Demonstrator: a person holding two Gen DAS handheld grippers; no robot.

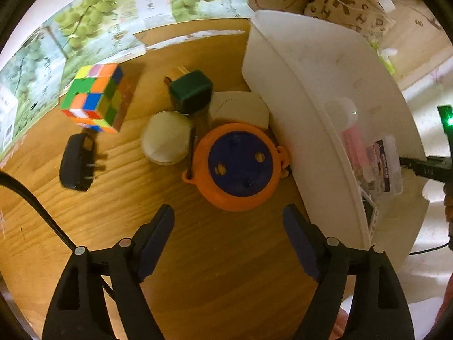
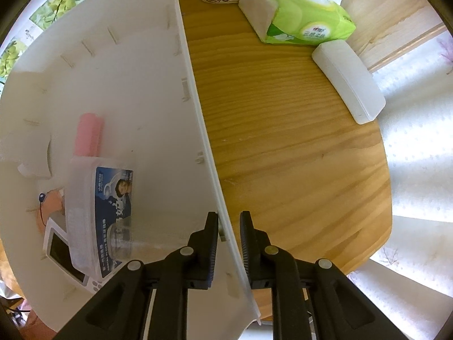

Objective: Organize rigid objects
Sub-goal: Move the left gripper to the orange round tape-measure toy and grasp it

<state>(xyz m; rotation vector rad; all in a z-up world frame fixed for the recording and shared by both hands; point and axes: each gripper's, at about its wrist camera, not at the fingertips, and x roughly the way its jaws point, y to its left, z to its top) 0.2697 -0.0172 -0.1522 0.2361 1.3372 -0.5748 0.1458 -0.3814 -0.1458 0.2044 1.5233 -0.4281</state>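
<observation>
- Warm, grained wood makes up the round worktop (image 1: 215, 255), smooth and lightly glossy.
- A round orange plastic pot with small side handles and a dark blue lid (image 1: 239, 165) sits just ahead of the left gripper (image 1: 229, 221), whose dark blue pads stand spread with nothing between them.
- Touching the pot's far side are a flat cream disc (image 1: 165, 138), a dark green rounded block (image 1: 192, 90) and a pale flat slab (image 1: 240, 107).
- A multicoloured puzzle cube (image 1: 94, 95) and a black plug adapter with metal prongs (image 1: 79, 161) lie further left, apart from that cluster.
- A white plastic bin with thin straight walls (image 2: 195, 107) stands just beside the pot; small slots mark its inner sides.
- Inside it lie a pink cylinder (image 2: 89, 134), a clear plastic box with a blue printed label (image 2: 109, 206), and a small white device with a dark screen (image 2: 65, 252) partly under that box.
- The right gripper (image 2: 229, 223) pinches the bin's near wall, one ribbed black pad on each side of the rim.
- Outside the bin rest a green soft tissue pack (image 2: 300, 14) and a white oblong case (image 2: 348, 79).
</observation>
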